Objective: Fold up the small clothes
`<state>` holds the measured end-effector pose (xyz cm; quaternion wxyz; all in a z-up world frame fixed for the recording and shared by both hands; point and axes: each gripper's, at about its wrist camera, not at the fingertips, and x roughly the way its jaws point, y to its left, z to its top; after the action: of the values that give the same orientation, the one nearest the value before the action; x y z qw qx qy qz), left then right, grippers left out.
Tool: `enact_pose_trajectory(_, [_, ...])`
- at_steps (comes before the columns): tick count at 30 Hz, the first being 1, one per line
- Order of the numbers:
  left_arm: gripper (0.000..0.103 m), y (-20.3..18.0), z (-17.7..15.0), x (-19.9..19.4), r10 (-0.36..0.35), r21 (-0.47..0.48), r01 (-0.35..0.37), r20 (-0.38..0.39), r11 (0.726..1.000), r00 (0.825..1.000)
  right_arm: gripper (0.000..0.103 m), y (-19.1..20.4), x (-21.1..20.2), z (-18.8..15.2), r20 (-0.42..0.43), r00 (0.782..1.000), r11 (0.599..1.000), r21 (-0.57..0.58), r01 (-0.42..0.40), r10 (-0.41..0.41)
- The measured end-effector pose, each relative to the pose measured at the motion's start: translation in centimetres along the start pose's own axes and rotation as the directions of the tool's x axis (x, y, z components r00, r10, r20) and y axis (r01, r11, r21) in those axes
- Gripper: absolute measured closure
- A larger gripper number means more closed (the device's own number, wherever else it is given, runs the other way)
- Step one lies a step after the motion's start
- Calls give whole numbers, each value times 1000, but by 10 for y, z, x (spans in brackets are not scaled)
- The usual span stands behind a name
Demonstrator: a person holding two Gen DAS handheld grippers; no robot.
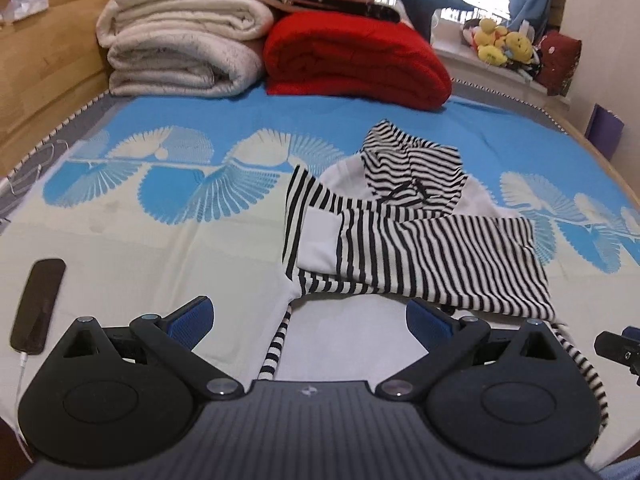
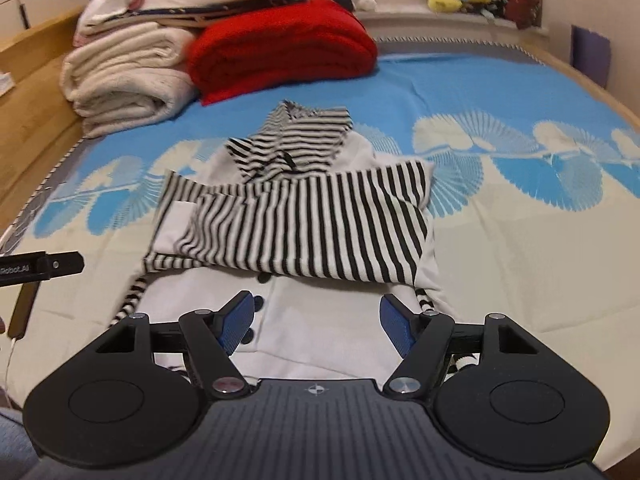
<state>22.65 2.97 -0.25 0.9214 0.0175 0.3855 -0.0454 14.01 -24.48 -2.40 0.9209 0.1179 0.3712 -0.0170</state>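
Note:
A small white hooded garment with black-and-white striped sleeves and hood (image 1: 416, 240) (image 2: 304, 220) lies on the bed, both sleeves folded across its chest. The striped hood sits at its far end. My left gripper (image 1: 310, 318) hovers open over the garment's near left hem, nothing between its blue pads. My right gripper (image 2: 318, 320) also stands open, above the white lower body with its dark buttons (image 2: 259, 302), holding nothing. Each gripper's edge shows at the side of the other's view.
The bed cover (image 1: 180, 184) is blue and cream with fan patterns. Folded cream blankets (image 1: 180, 48) and a red blanket (image 1: 352, 60) are stacked at the far end. A dark phone (image 1: 38, 306) with a cable lies at the left. Plush toys (image 1: 500, 42) sit on the windowsill.

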Motion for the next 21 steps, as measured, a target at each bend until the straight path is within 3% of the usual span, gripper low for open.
enact_pose_trajectory(6, [1, -6, 2, -40, -9, 23, 8, 51, 1000, 999, 31, 8, -36, 0, 45, 999, 999, -31, -6, 7])
enact_pose_trajectory(10, [1, -14, 21, -75, -53, 78, 45, 101, 996, 993, 31, 8, -72, 15, 82, 994, 997, -38, -65, 68])
enact_pose_trajectory(13, [1, -26, 60, -107, -87, 146, 60, 186, 988, 979, 31, 5, -114, 62, 175, 978, 993, -61, -104, 114])
enact_pose_trajectory(16, [0, -42, 115, -128, -96, 194, 41, 285, 980, 954, 25, 4, -147, 126, 310, 946, 993, -89, -75, 100])
enact_pose_trajectory(18, [0, -57, 155, -124, -86, 228, 8, 334, 974, 939, 22, 3, -154, 169, 386, 919, 995, -92, -41, 74])
enact_pose_trajectory(21, [0, -77, 209, -88, -70, 249, -13, 325, 968, 943, 20, -4, -131, 235, 445, 894, 998, -60, -28, 52])
